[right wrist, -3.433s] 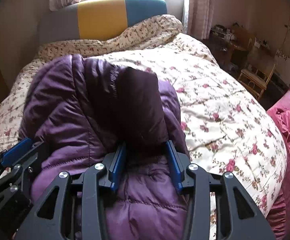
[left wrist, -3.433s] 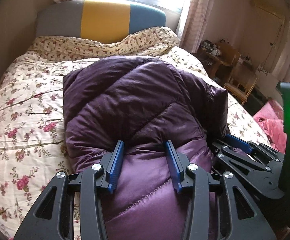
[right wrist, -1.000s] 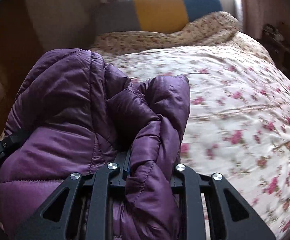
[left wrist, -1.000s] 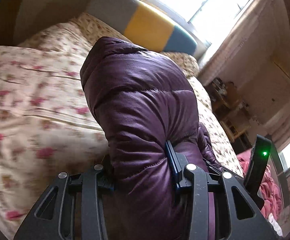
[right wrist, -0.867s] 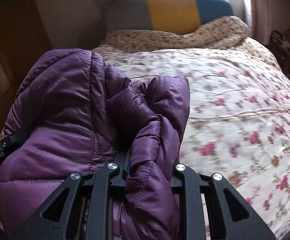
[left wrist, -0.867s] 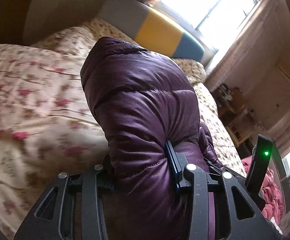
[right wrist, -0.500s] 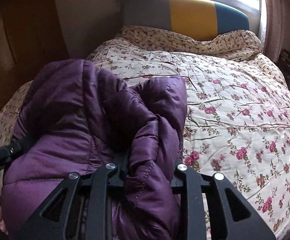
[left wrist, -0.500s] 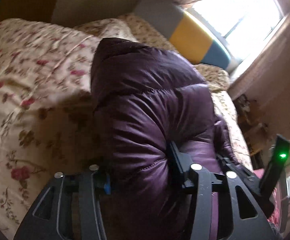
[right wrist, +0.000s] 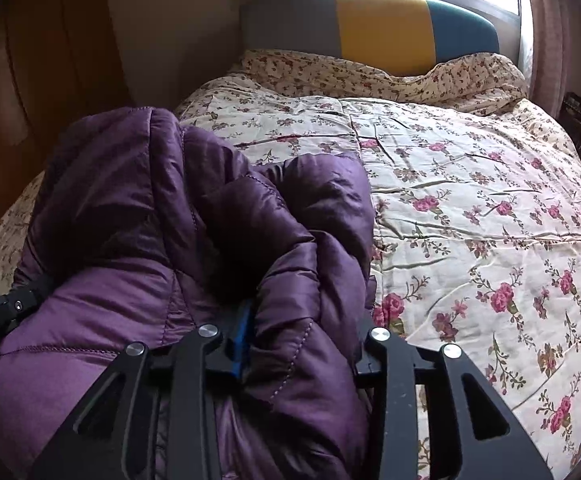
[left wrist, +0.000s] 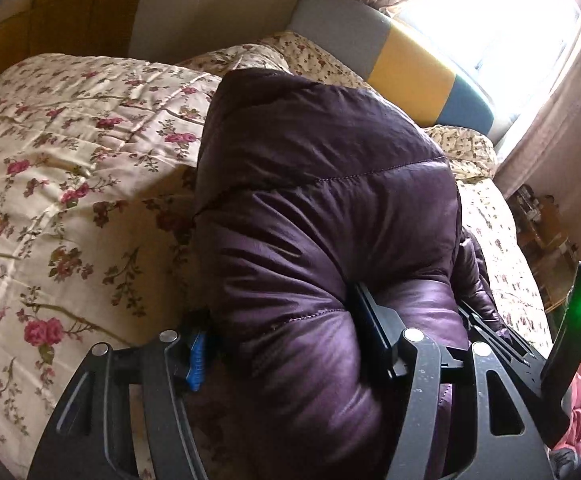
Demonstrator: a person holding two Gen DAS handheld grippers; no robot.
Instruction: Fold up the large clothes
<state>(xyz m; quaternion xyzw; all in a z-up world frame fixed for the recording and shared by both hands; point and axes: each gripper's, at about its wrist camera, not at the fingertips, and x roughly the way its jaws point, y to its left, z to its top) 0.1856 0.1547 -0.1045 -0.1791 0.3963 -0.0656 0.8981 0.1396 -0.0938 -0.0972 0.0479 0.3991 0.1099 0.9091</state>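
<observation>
The left gripper (left wrist: 278, 344) is clamped on a thick roll of the purple puffer jacket (left wrist: 330, 208), the padding bulging out between and over its jaws at the lower centre of the left wrist view; the right gripper (right wrist: 302, 340) is likewise clenched on a bunched fold of the same jacket (right wrist: 162, 216), which fills the lower left of the right wrist view. The jacket appears folded into a fat bundle, held between the two grippers above the floral quilt (right wrist: 470, 208) on the bed. Judging from this, the step in hand is carrying or setting down the folded bundle; to do it well, both grips should stay level and close together so the layers do not spring apart, and the bundle should be lowered flat before either side lets go. The jacket's shell is glossy, slippery-looking and quilted in stitched channels, puffy and likely to rebound. The quilt is cream with pink roses, softly creased. Beyond it, in the upper part of both views, stands a padded headboard (right wrist: 382, 24) in grey, yellow and teal.
</observation>
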